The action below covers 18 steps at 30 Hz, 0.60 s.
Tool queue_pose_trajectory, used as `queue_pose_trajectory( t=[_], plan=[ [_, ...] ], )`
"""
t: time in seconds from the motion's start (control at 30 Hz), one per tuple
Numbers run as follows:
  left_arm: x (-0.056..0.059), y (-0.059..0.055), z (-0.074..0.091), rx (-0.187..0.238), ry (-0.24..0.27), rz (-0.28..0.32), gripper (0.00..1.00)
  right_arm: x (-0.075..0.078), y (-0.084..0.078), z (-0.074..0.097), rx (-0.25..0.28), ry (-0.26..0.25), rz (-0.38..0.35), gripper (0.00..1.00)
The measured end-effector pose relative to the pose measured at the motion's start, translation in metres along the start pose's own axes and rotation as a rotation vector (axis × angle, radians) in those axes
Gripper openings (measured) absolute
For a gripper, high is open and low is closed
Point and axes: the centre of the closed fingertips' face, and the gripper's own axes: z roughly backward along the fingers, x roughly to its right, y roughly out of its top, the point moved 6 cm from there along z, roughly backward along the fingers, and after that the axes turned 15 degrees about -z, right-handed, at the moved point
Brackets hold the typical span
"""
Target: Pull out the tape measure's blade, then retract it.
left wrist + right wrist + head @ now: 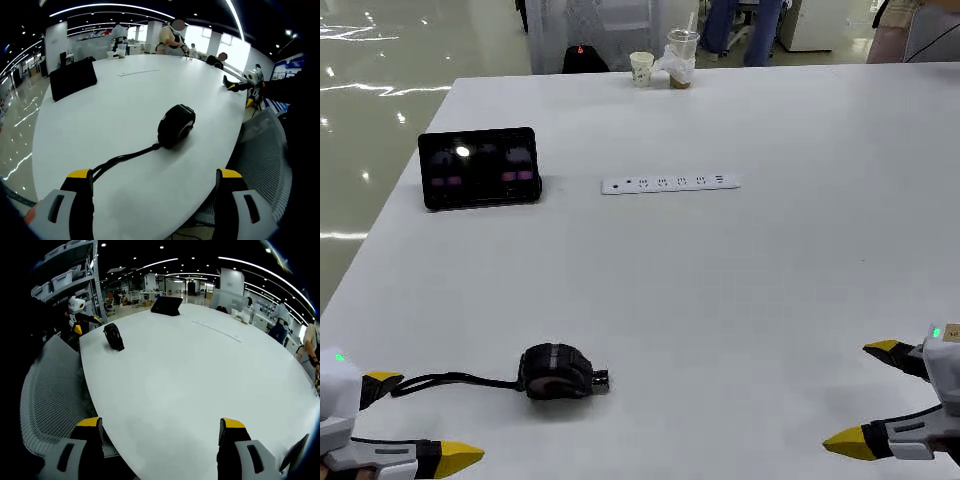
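Spread wide and holding nothing, the jaws of the left gripper (pixel 425 418) sit at the near left corner of the worktop (pixel 720 280). Its body is cut off by the frame's bottom edge. The right gripper (pixel 855 393) is at the near right edge with its jaws just as open, and its body is cut off at the frame's right side.

In the left gripper view, the left gripper (pixel 152 177) faces the tape measure (pixel 176 125), and a black wrist strap (pixel 125 159) trails from the case back to one jaw tip. I cannot tell whether strap and jaw touch.

From the head view, the tape measure (pixel 557 371) lies near the near edge, left of the middle. Its strap (pixel 450 380) is stretched toward the left gripper, and the blade's end tab sits tight against the case on the opposite side.

In the right gripper view the right gripper (pixel 161 423) looks across bare worktop, with the tape measure (pixel 114 336) well apart from it.

Open white surface lies between the two grippers and beyond the tape measure.

Farther back stand a dark tablet (pixel 480 167), its screen too blurred to read, and a white power strip (pixel 670 183). A paper cup (pixel 641 68) and a plastic cup (pixel 681 58) sit at the far edge.

A mesh chair (pixel 50 385) is just off the near edge.
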Motion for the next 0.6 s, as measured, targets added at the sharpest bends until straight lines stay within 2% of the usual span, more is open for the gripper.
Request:
queue_pose_trajectory(
  t=[0.2, 0.3, 0.47, 0.53, 0.6],
  plan=[
    [-0.0011, -0.0011, 0.0004, -0.004, 0.0, 0.001, 0.99, -0.0015, -0.0054, 0.0051, -0.018, -0.008, -0.047, 0.99],
    [-0.0026, -0.0017, 0.0002, -0.007, 0.009, -0.002, 0.99, -0.0024, -0.0056, 0.0075, -0.017, -0.017, -0.041, 0.99],
    [-0.0014, -0.0019, 0.0, -0.013, -0.006, -0.012, 0.95, -0.0058, -0.0045, 0.0082, -0.014, -0.013, -0.04, 0.99],
    [-0.0015, -0.0013, -0.0006, -0.006, -0.004, -0.014, 0.99, -0.0061, -0.0049, 0.0078, -0.017, -0.011, -0.04, 0.99],
    [-0.0007, -0.0013, -0.0007, -0.007, -0.006, -0.019, 0.99, -0.0072, -0.0043, 0.0082, -0.015, -0.008, -0.033, 0.99]
  ],
)
